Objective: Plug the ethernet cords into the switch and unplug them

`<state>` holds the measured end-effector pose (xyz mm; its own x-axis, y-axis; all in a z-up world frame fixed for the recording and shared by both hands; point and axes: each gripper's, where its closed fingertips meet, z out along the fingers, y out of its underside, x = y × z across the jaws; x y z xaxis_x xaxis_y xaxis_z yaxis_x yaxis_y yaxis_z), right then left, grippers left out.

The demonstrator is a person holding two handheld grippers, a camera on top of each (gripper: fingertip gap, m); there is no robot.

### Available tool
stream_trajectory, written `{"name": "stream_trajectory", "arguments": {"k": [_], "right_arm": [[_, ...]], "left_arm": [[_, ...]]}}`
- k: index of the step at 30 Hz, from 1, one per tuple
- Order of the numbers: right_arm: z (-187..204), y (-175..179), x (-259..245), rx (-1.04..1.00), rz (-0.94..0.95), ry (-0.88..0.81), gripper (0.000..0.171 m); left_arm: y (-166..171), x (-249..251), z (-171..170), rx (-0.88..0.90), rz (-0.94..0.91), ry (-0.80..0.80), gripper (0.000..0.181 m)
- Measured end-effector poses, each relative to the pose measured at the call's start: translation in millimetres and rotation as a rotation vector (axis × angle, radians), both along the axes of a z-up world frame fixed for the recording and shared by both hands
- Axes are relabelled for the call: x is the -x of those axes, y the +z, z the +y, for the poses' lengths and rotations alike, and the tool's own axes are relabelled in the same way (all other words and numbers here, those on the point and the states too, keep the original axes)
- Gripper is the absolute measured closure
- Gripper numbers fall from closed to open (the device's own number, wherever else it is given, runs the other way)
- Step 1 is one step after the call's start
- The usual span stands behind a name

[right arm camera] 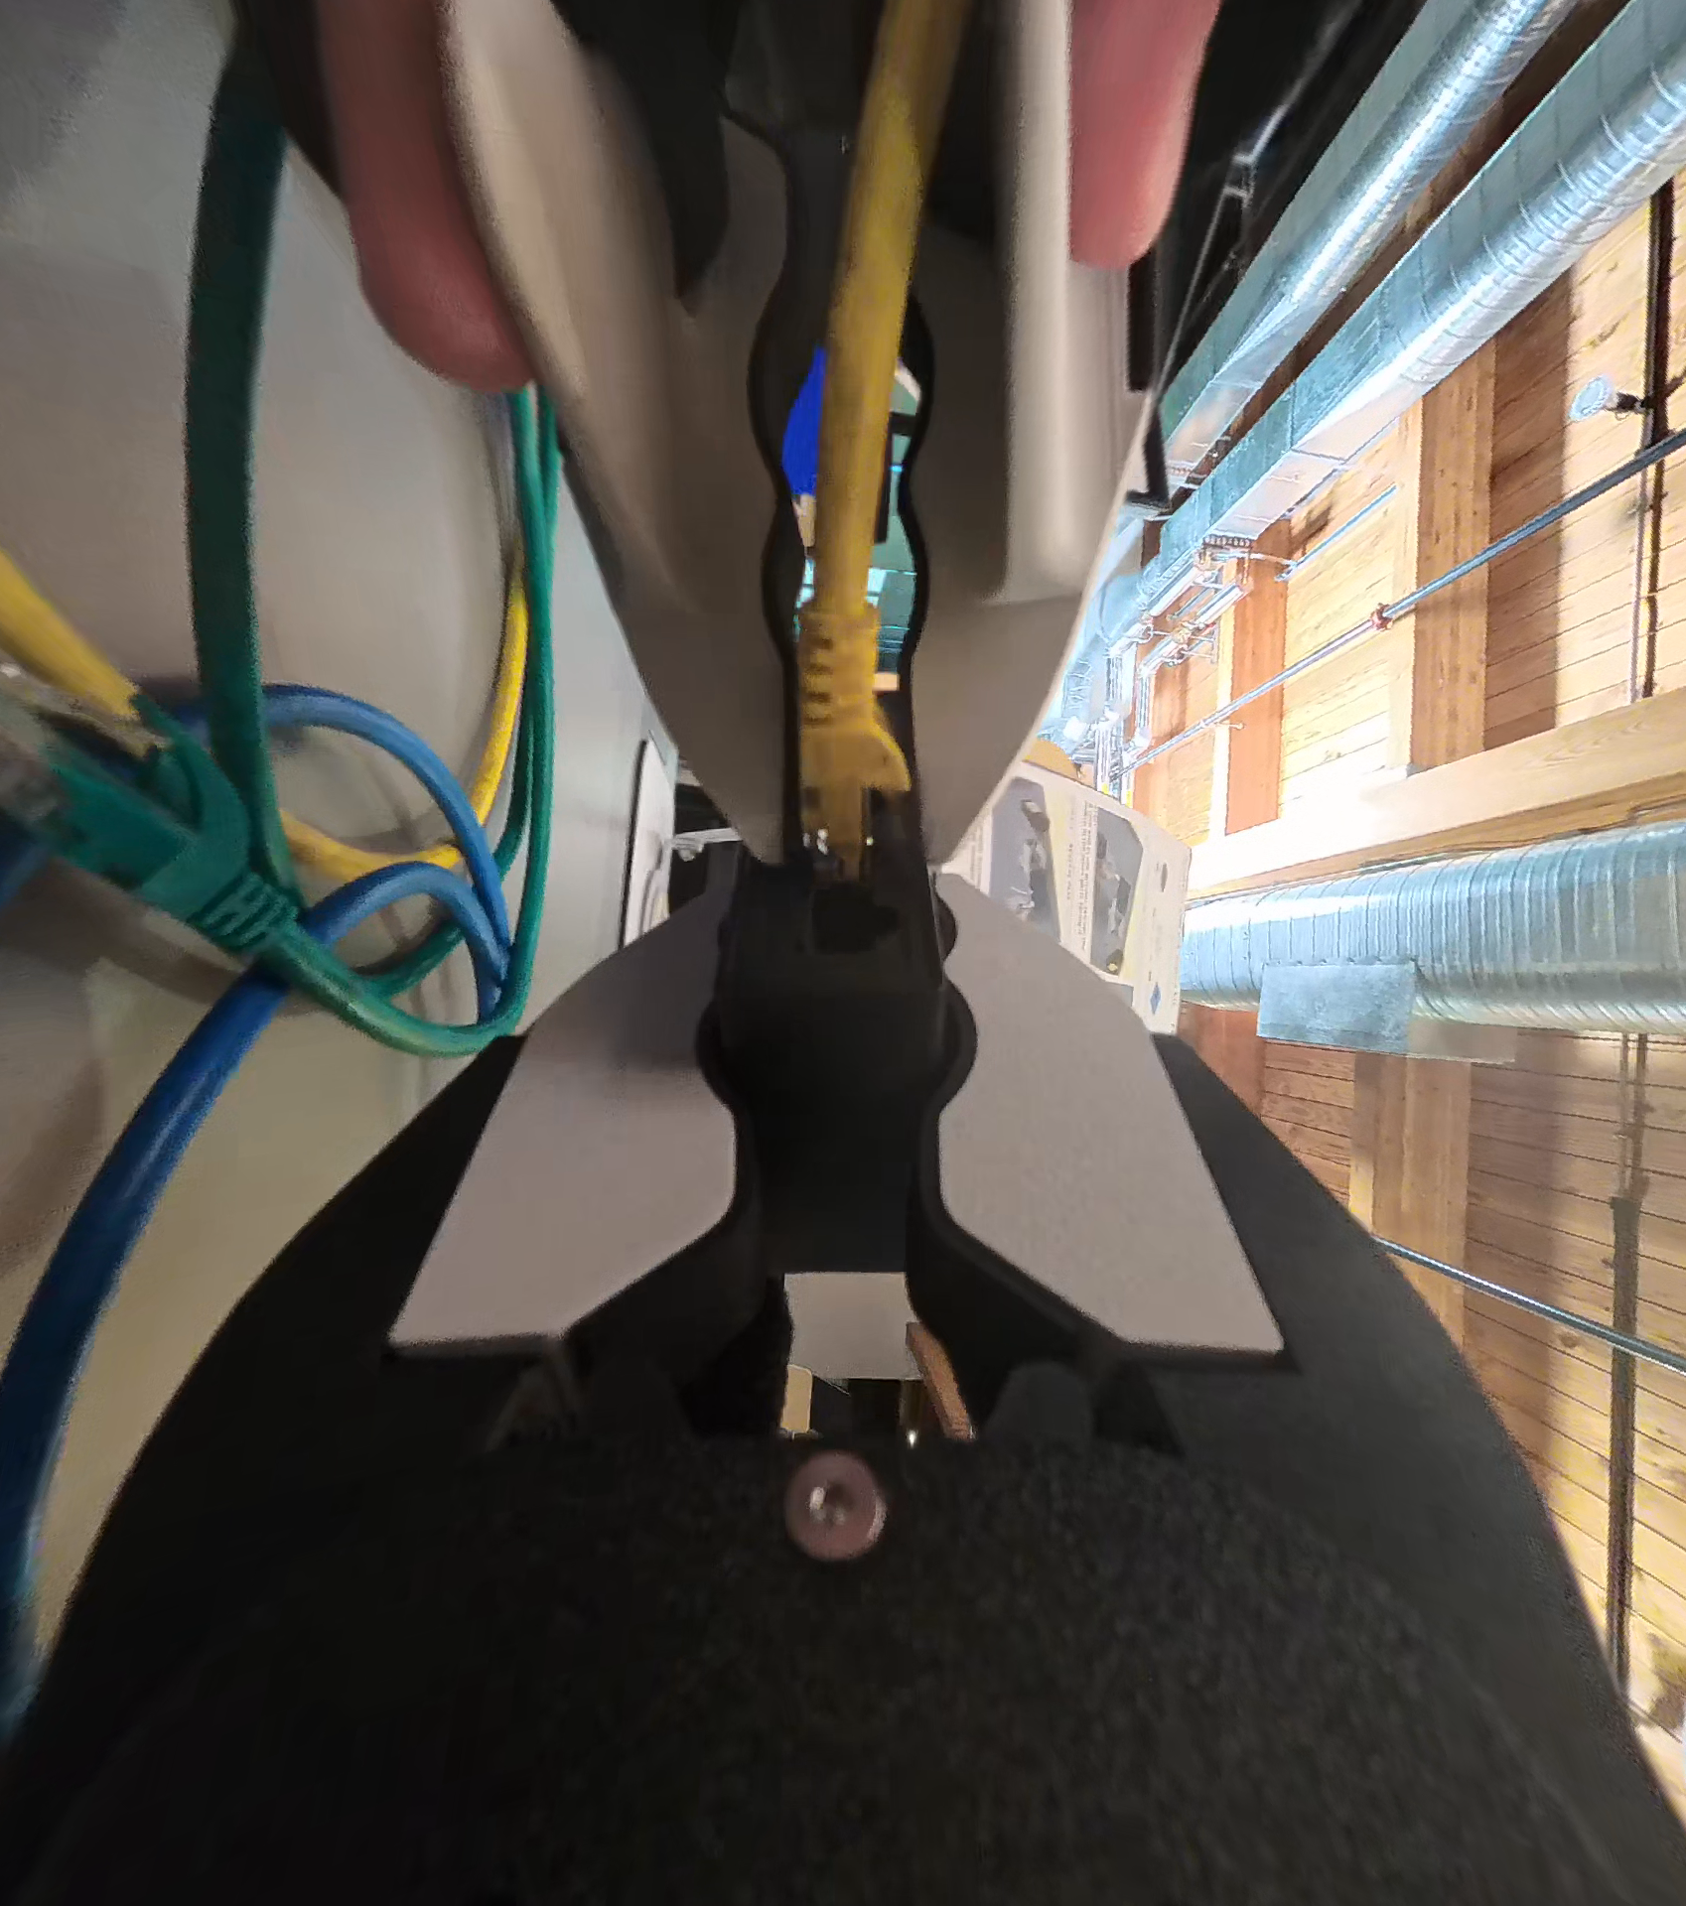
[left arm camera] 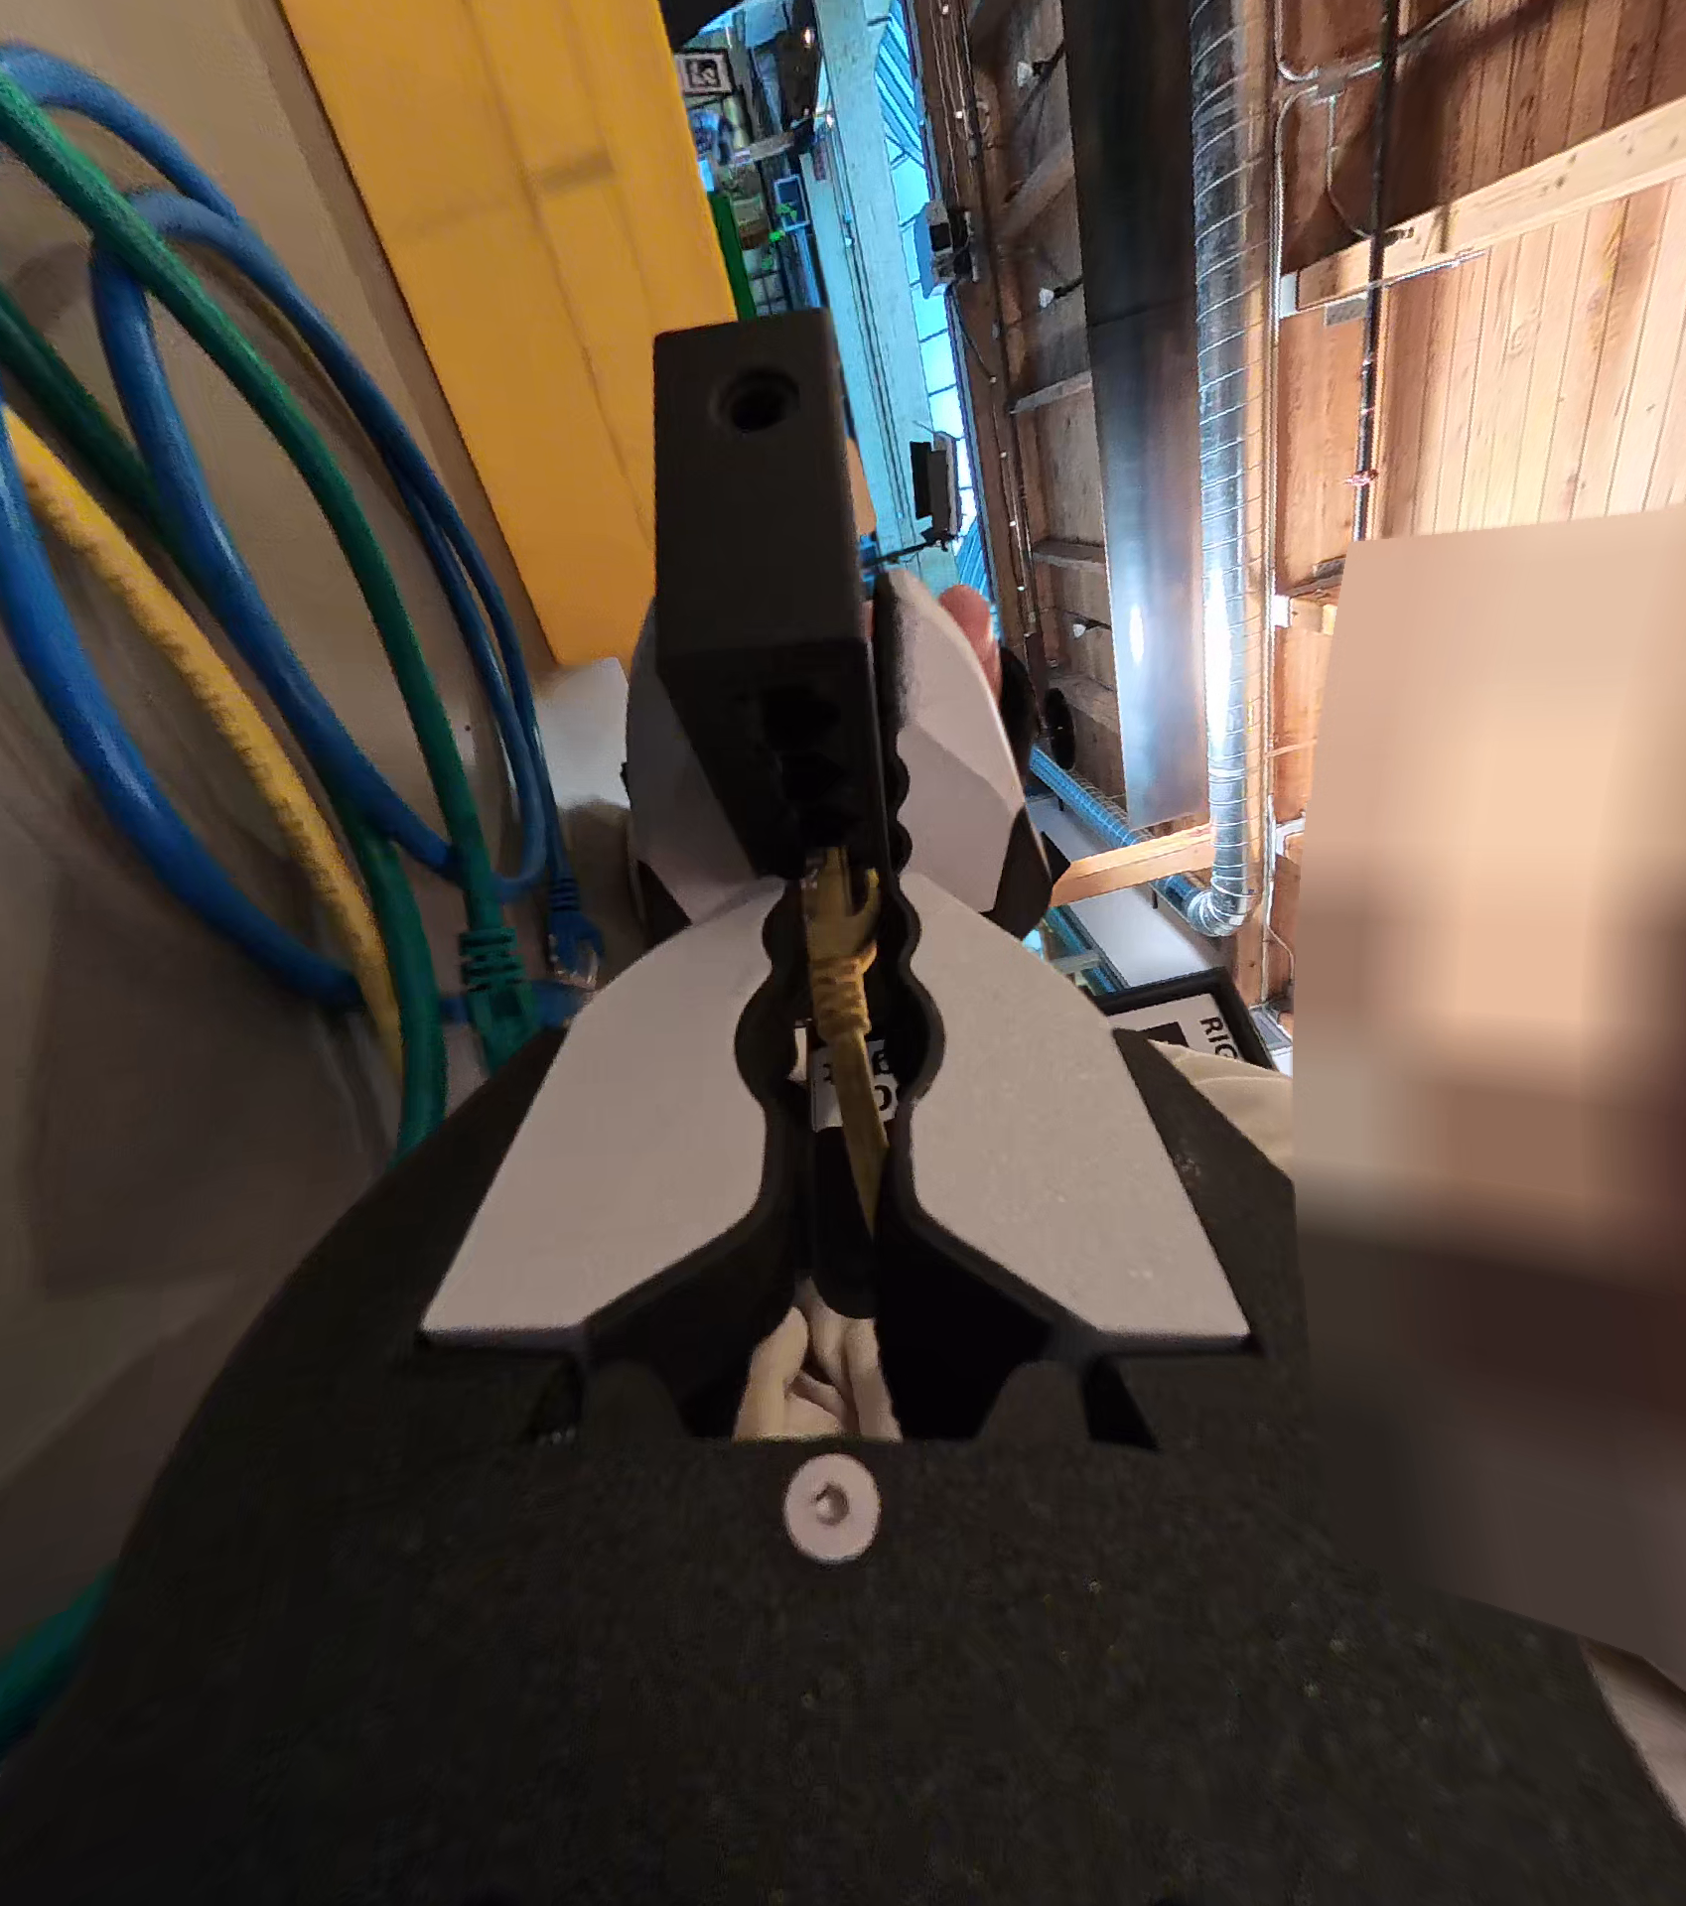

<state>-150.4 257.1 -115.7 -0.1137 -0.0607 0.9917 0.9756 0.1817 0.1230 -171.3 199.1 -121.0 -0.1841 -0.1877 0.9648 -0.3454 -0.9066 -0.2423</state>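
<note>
- Fingers of the left gripper [left arm camera: 844, 928] were closed narrowly on the yellow ethernet cord [left arm camera: 844, 990] just behind its plug.
- That plug was seated at a port of the black switch [left arm camera: 762, 609], straight ahead of the left gripper.
- The switch was clamped between the right gripper [right arm camera: 834, 928] fingers, which were closed on its body.
- Loose blue cords [left arm camera: 45, 619] and a green cord [left arm camera: 385, 639] were looped at the left, well apart from the switch.

Switch [left arm camera: 751, 578]: matt black plastic. Yellow cord [right arm camera: 860, 413]: smooth rubbery jacket, ribbed boot. Ducts [right arm camera: 1540, 928]: shiny ribbed metal; wall boards [left arm camera: 1592, 361]: bare wood.
</note>
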Motion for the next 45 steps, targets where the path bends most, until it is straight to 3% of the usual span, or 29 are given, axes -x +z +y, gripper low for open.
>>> {"name": "stream_trajectory", "arguments": {"k": [20, 27, 36, 40, 45], "right_arm": [[0.2, -11.0, -0.5, 0.015, -0.022, -0.026, 0.141], [-0.8, -5.2, 2.9, -0.010, 0.007, 0.016, 0.141], [0.7, -4.6, 5.2, 0.018, 0.046, 0.022, 0.141], [1.5, -7.0, 4.5, 0.049, 0.070, 0.001, 0.141], [1.7, -7.3, 2.4, 0.107, 0.112, -0.048, 0.141]], "left_arm": [[-10.0, 1.6, 0.6, -0.075, 0.055, -0.034, 0.169], [-3.4, 2.1, -0.9, -0.175, 0.067, -0.010, 0.168], [-3.9, 5.0, 5.5, -0.827, 0.272, 0.046, 0.163], [-10.5, 5.5, -1.3, -1.062, 0.362, -0.005, 0.158], [-11.9, 6.7, 8.2, -1.346, 0.494, 0.080, 0.168]]}}
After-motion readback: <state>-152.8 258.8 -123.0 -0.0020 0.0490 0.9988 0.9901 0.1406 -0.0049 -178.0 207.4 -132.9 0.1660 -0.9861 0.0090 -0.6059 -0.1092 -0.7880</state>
